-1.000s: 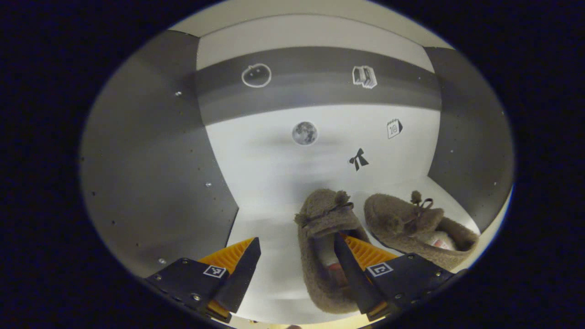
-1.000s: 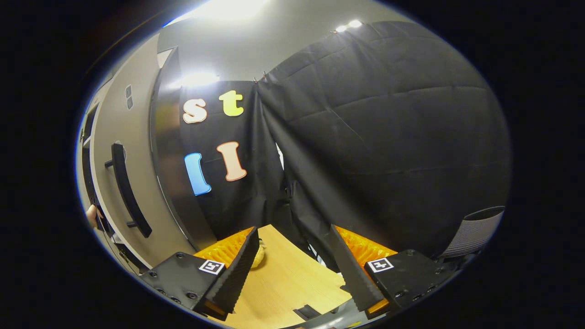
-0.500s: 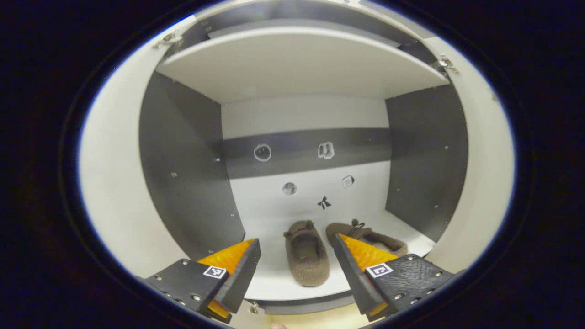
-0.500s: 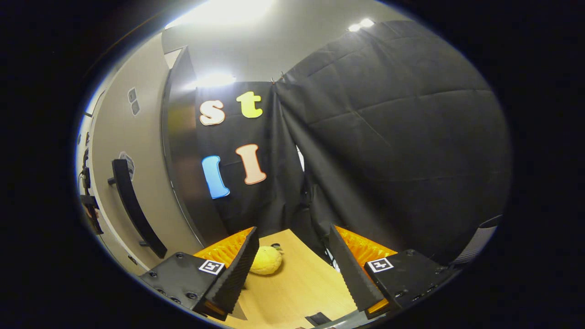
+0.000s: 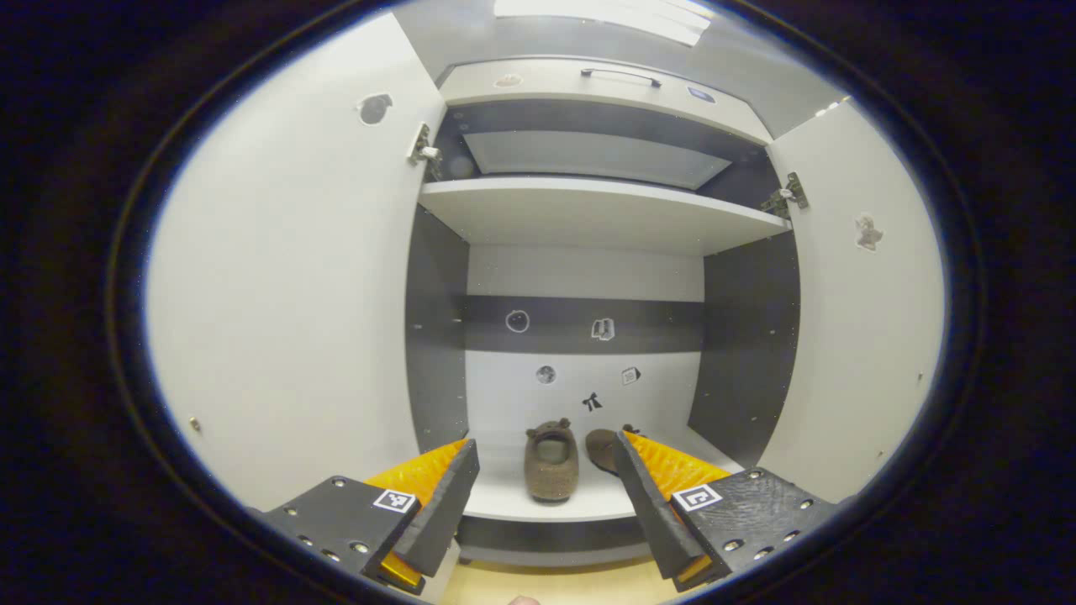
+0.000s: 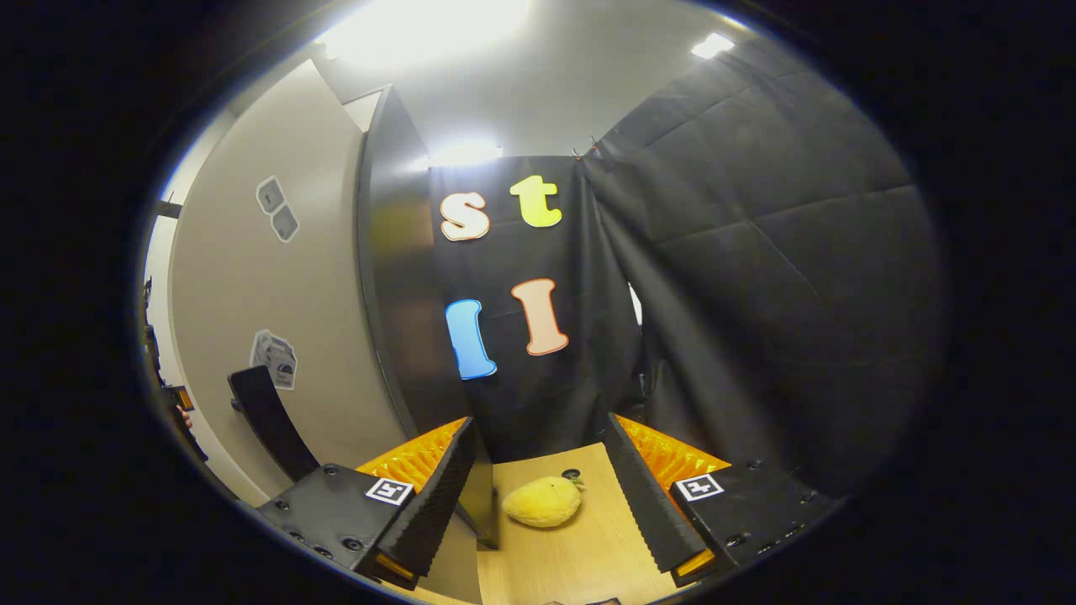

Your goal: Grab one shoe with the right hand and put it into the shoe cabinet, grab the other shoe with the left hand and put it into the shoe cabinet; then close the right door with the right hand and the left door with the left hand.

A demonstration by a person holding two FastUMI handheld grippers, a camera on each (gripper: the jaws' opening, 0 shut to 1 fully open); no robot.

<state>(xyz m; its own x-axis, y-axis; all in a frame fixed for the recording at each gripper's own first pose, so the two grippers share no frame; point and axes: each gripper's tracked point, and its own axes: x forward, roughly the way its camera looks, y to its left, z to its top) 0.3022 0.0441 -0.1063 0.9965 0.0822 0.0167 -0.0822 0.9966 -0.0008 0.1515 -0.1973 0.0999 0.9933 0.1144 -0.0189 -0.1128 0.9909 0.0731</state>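
Two brown fuzzy slippers sat side by side on the bottom shelf [image 5: 504, 502] of the grey-and-white shoe cabinet: one slipper [image 5: 551, 467] stood toe-in near the middle of the shelf, and the other slipper [image 5: 602, 447] lay just to its right, partly hidden behind my own finger. My left gripper [image 5: 546, 496] was released, jaws spread with nothing between them, facing the open cabinet from outside its front edge. My right gripper [image 6: 545, 496] was likewise slack and empty, pointed off to the side at the black cloth wall, with a yellow plush toy [image 6: 543, 502] lying on the pale wooden floor between its fingers.

I judged the shoe part done and the doors next. Both stood wide open: the white left door [image 5: 286, 277] and the white right door [image 5: 849, 319] swung out to either side. In the right gripper view I saw the outer face of a beige door [image 6: 277, 336] with its black bar handle [image 6: 267, 422] close to my left finger; I took it for the right door.

Risks as I saw them: my right gripper faced away from that handle, so a careless swing could clip the door edge or knock it further open. The middle slipper's heel sat toward the shelf's front edge, and I could not tell if a closing door would catch it. Shutting the left door first would break the stated order.
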